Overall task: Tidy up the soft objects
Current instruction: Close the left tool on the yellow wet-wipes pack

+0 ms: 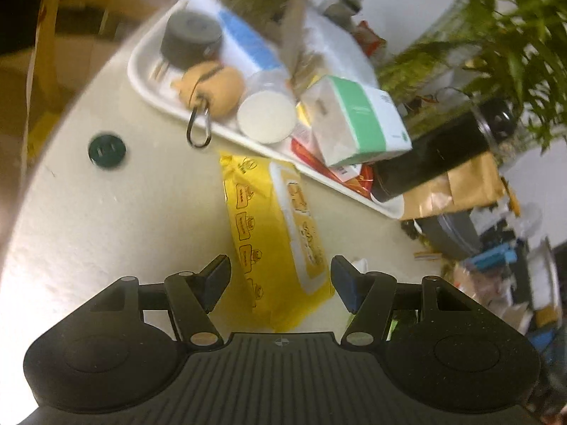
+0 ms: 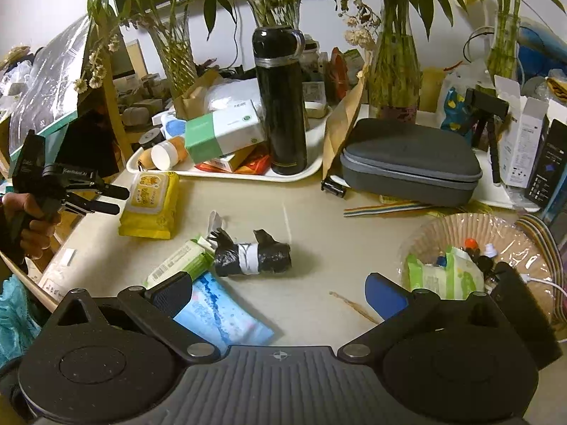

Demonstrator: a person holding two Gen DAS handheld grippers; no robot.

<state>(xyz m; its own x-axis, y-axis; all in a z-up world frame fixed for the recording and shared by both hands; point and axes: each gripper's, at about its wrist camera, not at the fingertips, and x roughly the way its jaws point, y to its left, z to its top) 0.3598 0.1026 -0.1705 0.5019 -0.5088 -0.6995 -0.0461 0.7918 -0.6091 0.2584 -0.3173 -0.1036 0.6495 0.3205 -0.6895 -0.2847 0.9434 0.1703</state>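
Soft packs on table, both grippers empty

Right gripper (image 2: 280, 297): jaws apart, nothing between the pads, hovering over the beige tabletop (image 2: 312, 212). Nearest soft items, counted in the right wrist view: 1 blue-and-white flat pack (image 2: 226, 315) just under the left finger, glossy film; 1 green-and-white tissue pack (image 2: 177, 262) touching it, crinkled wrap; 1 black bag roll (image 2: 253, 255) with a white paper band, cylindrical, lying on its side just beside the green pack. To the right: 1 fluted paper basket (image 2: 460, 228) holding 1 more green-white pack (image 2: 444, 276) plus small bits too small to tell apart.

Left gripper (image 1: 280, 279): jaws apart, pads not pressing on anything. 1 yellow wipes pack (image 1: 269, 230) lies flat on the table directly ahead, near end between the fingertips, shiny plastic with a white flap lid.

Farther back: 1 white plastic tray (image 2: 219, 171), rounded corners, crowded. On it 1 black cylindrical flask (image 2: 281, 102) upright, 1 green-and-white carton (image 2: 223, 134) tilted, 1 tan plush keychain (image 1: 212, 88) with a metal carabiner. Right of the tray: 1 grey hard-shell zip case (image 2: 411, 161). Behind: glass vases (image 2: 393, 67) with bamboo stalks.
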